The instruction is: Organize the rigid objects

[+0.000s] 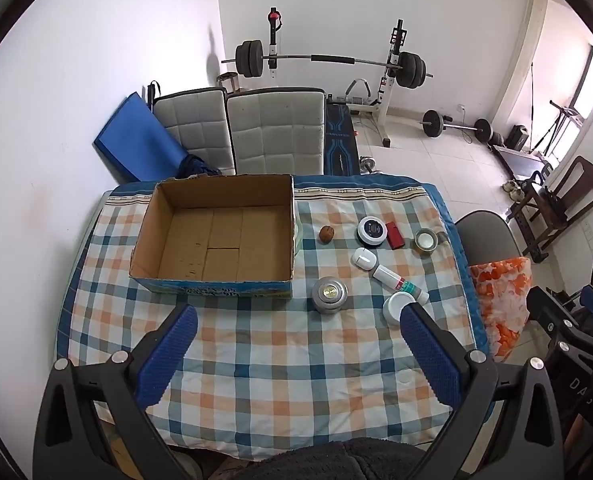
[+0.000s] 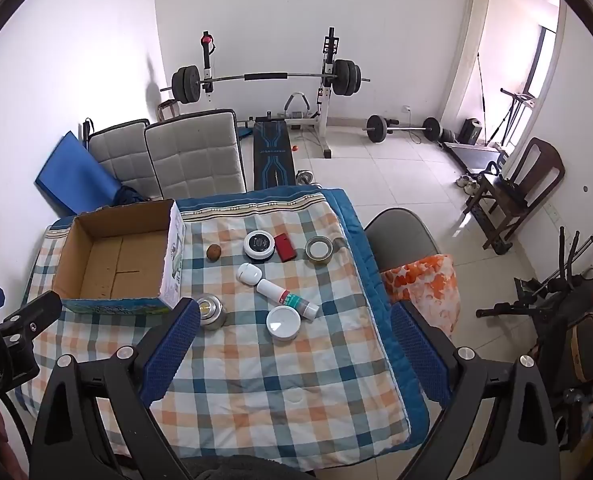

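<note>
An empty cardboard box [image 1: 220,236] [image 2: 116,264] sits at the left of the checked tablecloth. To its right lie a walnut [image 1: 325,234] [image 2: 213,252], a black-topped round jar [image 1: 371,231] [image 2: 259,243], a red case [image 1: 395,235] [image 2: 285,247], a tape roll [image 1: 426,239] [image 2: 319,250], a white earbud case [image 1: 363,258] [image 2: 247,272], a white tube [image 1: 400,283] [image 2: 288,298], a white lid [image 1: 396,306] [image 2: 283,322] and a metal tin [image 1: 329,294] [image 2: 210,312]. My left gripper [image 1: 298,322] and right gripper [image 2: 294,318] are both open and empty above the table's near part.
Two grey padded chairs [image 1: 256,132] stand behind the table, and another chair with an orange patterned cushion [image 2: 424,284] at its right. A barbell rack [image 1: 328,60] and weights stand by the far wall. The table's right edge [image 2: 376,280] drops to tiled floor.
</note>
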A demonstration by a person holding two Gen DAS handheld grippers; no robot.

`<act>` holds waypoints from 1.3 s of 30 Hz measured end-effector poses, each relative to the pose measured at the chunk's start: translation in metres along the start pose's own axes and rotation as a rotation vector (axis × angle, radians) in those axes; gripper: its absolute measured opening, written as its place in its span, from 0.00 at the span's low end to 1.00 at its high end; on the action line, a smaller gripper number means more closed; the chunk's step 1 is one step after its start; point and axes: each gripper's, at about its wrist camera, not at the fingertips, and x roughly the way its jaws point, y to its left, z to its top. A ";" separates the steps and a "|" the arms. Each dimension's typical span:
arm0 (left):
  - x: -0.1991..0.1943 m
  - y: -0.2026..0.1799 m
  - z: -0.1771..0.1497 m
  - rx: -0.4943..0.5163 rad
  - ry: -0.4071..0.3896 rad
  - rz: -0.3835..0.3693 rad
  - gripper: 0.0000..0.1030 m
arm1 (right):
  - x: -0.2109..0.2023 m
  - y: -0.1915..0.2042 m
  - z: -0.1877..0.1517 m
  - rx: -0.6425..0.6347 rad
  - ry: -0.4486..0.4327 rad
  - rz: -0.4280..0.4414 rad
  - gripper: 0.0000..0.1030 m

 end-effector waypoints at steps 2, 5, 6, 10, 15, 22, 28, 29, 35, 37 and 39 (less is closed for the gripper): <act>0.000 -0.001 0.000 0.003 0.000 0.005 1.00 | -0.001 0.001 0.000 -0.004 -0.002 -0.011 0.95; 0.003 -0.001 0.000 0.001 -0.004 0.005 1.00 | -0.002 0.000 0.000 -0.001 -0.006 -0.010 0.95; 0.004 -0.001 0.000 0.001 -0.005 0.006 1.00 | -0.003 0.000 0.001 0.001 -0.007 -0.010 0.95; 0.000 0.001 0.000 0.003 -0.005 -0.001 1.00 | -0.008 0.002 0.002 0.000 -0.011 -0.016 0.95; -0.002 -0.001 0.005 0.001 -0.008 -0.004 1.00 | -0.009 -0.001 0.001 -0.001 -0.014 -0.014 0.95; -0.010 -0.003 0.003 0.003 -0.014 -0.004 1.00 | -0.015 -0.003 0.003 0.004 -0.020 -0.015 0.95; -0.013 -0.007 0.001 0.003 -0.020 -0.004 1.00 | -0.015 -0.003 0.002 0.005 -0.023 -0.016 0.95; -0.011 -0.006 0.001 0.003 -0.019 -0.005 1.00 | -0.017 -0.004 0.003 0.005 -0.024 -0.018 0.95; -0.018 -0.015 0.003 0.009 -0.018 -0.010 1.00 | -0.025 -0.008 0.002 0.013 -0.026 -0.023 0.95; -0.018 -0.017 0.003 0.012 -0.018 -0.014 1.00 | -0.026 -0.008 0.002 0.013 -0.027 -0.026 0.95; -0.019 -0.019 0.003 0.013 -0.019 -0.013 1.00 | -0.024 -0.007 0.001 0.012 -0.026 -0.024 0.95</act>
